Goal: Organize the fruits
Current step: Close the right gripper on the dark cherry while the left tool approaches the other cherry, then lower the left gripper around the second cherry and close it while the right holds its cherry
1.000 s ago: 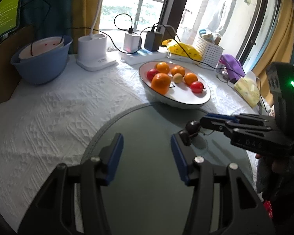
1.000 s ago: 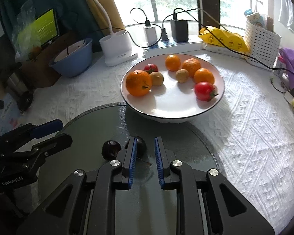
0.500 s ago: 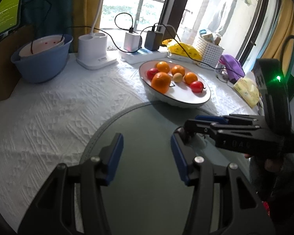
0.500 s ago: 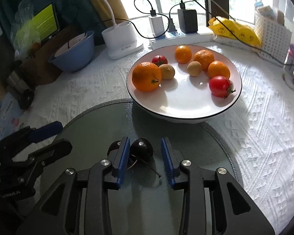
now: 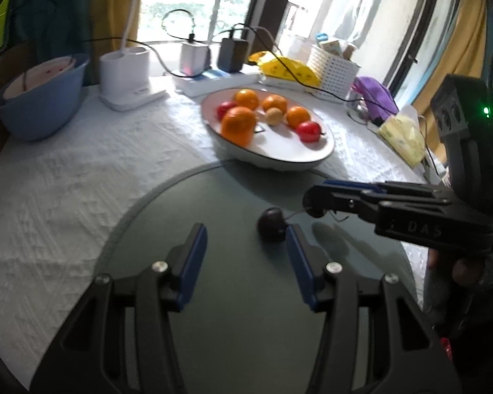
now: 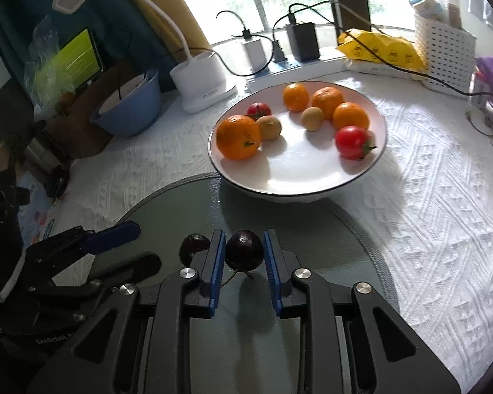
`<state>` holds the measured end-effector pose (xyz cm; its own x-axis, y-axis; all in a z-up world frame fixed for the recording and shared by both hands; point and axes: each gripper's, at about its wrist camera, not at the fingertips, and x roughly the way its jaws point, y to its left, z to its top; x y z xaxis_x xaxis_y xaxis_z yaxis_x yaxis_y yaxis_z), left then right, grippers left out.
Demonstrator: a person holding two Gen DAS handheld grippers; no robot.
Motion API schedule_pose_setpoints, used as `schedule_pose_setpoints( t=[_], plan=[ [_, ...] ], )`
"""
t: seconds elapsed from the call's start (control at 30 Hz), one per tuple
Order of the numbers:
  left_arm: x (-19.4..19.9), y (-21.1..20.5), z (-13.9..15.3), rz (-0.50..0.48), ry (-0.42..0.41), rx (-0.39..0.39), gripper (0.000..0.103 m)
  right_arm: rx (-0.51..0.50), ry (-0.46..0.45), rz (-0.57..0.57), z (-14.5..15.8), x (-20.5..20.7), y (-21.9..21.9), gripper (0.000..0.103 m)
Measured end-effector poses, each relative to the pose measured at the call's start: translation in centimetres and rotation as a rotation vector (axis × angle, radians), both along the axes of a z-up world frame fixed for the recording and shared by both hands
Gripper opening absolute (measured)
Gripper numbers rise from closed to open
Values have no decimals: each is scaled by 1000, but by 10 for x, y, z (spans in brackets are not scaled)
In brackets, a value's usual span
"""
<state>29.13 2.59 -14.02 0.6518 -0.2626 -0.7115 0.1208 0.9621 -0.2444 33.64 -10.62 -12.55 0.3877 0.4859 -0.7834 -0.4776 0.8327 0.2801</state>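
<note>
Two dark, glossy cherries (image 6: 244, 250) sat at the centre of things, and one of them was caught between the blue-padded fingers of the right gripper (image 6: 243, 256). Those jaws had just been closing, and they stood narrow with both pads against the fruit's sides; a thin stem trailed below it. The second dark cherry (image 6: 194, 246) lay on the round grey-green mat (image 6: 312, 229) just outside the right gripper's left finger.

In the left wrist view that second cherry (image 5: 271, 226) rested just ahead of the right-hand finger of the left gripper (image 5: 243, 252), whose jaws stood moderately apart with nothing between them, only bare mat (image 5: 213, 197). The right gripper (image 5: 314, 205) reached in from the right edge of that view, a fingertip of the person's hand (image 5: 466, 267) showing under its black body.

Beyond the mat, on the white textured tablecloth (image 6: 427, 180), stood a white shallow bowl with a dark rim (image 6: 295, 180). It held four oranges (image 6: 238, 136), two red tomatoes (image 6: 353, 141) and two small tan round fruits (image 6: 312, 118).

Farther back were a blue plastic basin (image 6: 131, 111), a white desk lamp base (image 6: 200, 78), plugged-in chargers (image 6: 302, 41) and a white woven basket (image 6: 443, 52).
</note>
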Motion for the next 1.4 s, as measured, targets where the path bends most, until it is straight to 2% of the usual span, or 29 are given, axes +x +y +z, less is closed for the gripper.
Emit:
schedule_pose_setpoints(
  t=[0.27, 0.47, 0.77, 0.97, 1.1, 1.4],
  plan=[
    [20, -15, -8, -34, 22, 26, 52, -2, -6, -50, -1, 3, -15, 25],
    [30, -30, -9, -108, 38, 69, 52, -2, -9, -93, -1, 6, -24, 26],
    [45, -47, -11, -211, 54, 110, 52, -11, 11, -94, -8, 9, -23, 26],
    [47, -52, -17, -242, 61, 142, 51, -11, 31, -95, -12, 13, -23, 29],
    [46, -53, -17, -246, 49, 176, 30, -5, 47, -89, -14, 16, -20, 30],
    [33, -48, -12, -250, 23, 203, 30, -17, 62, -71, -17, 14, -14, 30]
  ],
)
